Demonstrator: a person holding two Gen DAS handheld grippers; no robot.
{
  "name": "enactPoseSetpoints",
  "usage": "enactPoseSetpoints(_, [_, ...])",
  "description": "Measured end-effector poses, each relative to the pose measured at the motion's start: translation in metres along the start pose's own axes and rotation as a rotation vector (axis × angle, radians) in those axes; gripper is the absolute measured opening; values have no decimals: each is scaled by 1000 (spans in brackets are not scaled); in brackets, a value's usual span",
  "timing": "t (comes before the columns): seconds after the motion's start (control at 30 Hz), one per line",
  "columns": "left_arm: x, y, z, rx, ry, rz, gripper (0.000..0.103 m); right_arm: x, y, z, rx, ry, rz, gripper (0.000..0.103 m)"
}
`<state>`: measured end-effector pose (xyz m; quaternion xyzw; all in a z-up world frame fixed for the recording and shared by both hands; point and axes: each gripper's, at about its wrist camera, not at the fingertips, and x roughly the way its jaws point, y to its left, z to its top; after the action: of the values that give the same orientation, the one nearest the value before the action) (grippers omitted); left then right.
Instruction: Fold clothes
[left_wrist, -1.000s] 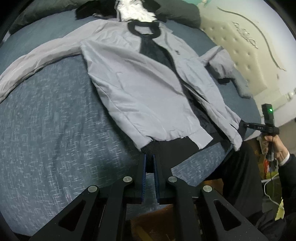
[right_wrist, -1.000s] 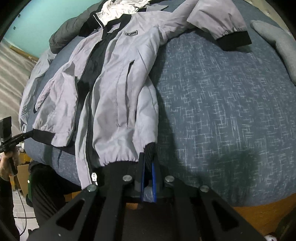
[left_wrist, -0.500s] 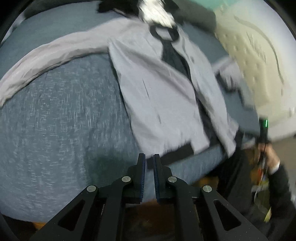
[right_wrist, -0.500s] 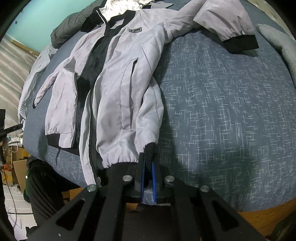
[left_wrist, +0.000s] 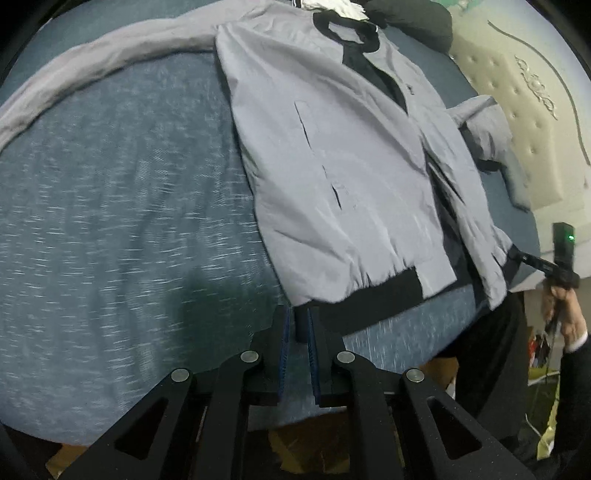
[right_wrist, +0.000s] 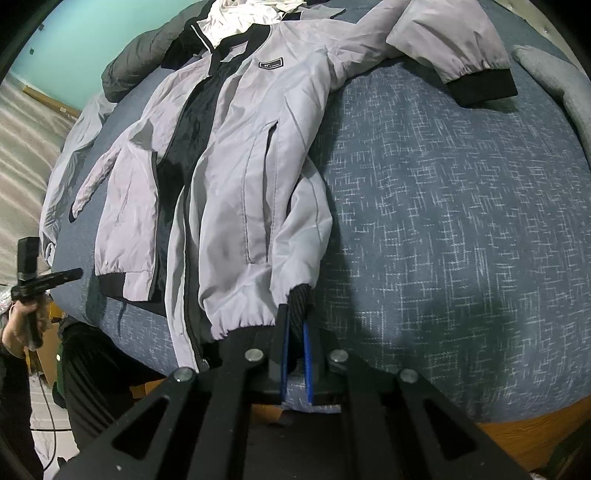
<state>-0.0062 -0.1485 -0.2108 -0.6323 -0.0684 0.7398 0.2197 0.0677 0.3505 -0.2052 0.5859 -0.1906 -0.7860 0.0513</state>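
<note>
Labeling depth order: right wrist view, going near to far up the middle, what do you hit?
right claw → black hem band → side pocket slit → chest logo patch → black collar → white garment

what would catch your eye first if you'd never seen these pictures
A light grey jacket with black trim lies spread front-up, unzipped, across a blue flecked bedspread. Both grippers pinch its black hem band at the near edge: the left gripper at one corner, the right gripper at the other.
</note>
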Motion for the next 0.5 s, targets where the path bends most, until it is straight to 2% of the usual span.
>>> enactPoseSetpoints(0.1, [16, -2, 0, -29, 4, -15, 14, 1, -1, -1, 1, 1, -1, 6])
enactPoseSetpoints(0.17, [23, 0, -1, -45, 11, -31, 29, 1, -3, -1, 6, 4, 1, 6])
enactPoseSetpoints(0.2, [26, 0, -2, -51, 14, -40, 32, 2, -3, -1, 8, 4, 2, 6])
enactPoseSetpoints(0.3, [34, 2, -4, -59, 22, -49, 33, 3, -4, -1, 12, 5, 5, 6])
enactPoseSetpoints(0.43, [43, 4, -5, -75, 33, -57, 43, 3, -2, 0, 2, 4, 1, 6])
enactPoseSetpoints(0.5, [46, 5, -5, -73, 32, -51, 44, 2, 0, 0, -8, 4, -4, 6])
